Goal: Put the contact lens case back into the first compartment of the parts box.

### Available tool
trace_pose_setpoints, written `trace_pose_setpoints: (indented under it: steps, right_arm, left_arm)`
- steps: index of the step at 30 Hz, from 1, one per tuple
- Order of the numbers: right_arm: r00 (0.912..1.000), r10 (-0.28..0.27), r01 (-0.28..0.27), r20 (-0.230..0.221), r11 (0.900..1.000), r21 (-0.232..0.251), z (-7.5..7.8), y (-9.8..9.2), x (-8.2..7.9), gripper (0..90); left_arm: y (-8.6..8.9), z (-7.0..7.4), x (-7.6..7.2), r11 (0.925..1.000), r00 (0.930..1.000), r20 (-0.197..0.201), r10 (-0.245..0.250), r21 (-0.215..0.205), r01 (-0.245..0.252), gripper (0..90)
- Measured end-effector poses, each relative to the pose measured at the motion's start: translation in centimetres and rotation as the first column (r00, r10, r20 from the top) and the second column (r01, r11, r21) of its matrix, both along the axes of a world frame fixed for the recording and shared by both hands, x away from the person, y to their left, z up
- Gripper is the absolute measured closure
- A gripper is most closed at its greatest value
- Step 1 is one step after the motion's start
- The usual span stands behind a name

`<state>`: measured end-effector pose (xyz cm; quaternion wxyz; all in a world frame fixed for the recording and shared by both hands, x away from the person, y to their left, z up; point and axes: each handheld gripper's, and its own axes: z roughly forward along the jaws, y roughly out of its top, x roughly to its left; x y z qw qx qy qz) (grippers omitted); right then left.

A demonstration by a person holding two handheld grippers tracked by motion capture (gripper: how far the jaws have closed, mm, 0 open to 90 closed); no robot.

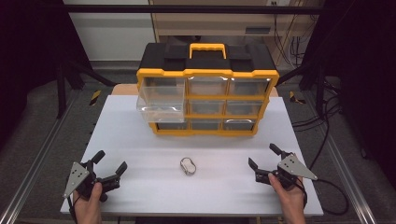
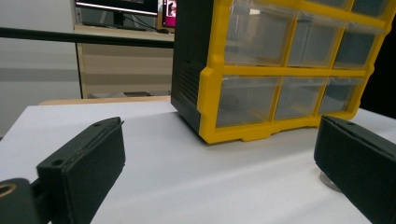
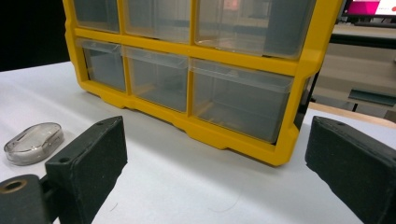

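Small clear case (image 1: pixel 188 166) flat on the white table (image 1: pixel 140 186), about midway between left gripper (image 1: pixel 110 167) and right gripper (image 1: pixel 261 158), touching neither. Ahead of it, top-left drawer (image 1: pixel 159 105) pulled out of the yellow cabinet (image 1: pixel 208 74), probably ready to receive it. Both sets of jaws spread wide, empty.

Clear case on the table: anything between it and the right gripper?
Nothing. In the high view the white table is bare between the clear case and the right gripper, whose jaws stand open. The right gripper view agrees.
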<state>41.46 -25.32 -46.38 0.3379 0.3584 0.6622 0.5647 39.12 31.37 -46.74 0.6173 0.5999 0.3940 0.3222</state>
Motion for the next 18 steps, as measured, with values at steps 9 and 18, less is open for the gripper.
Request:
trace_pose_setpoints:
  steps: [9,18]
  right_arm:
    - [0.9965,0.020,-0.019,-0.082,1.000,0.013,0.2,0.5,0.0,3.9]
    - [0.9923,-0.026,0.027,-0.121,1.000,0.010,1.0,2.0,0.3,6.3]
  left_arm:
    - [-0.8,-0.1,0.2,0.9993,1.0000,-0.006,-0.004,0.037,0.004,1.2]
    - [-0.9,0.0,0.2,0.9993,1.0000,-0.002,-0.001,0.038,0.002,1.2]
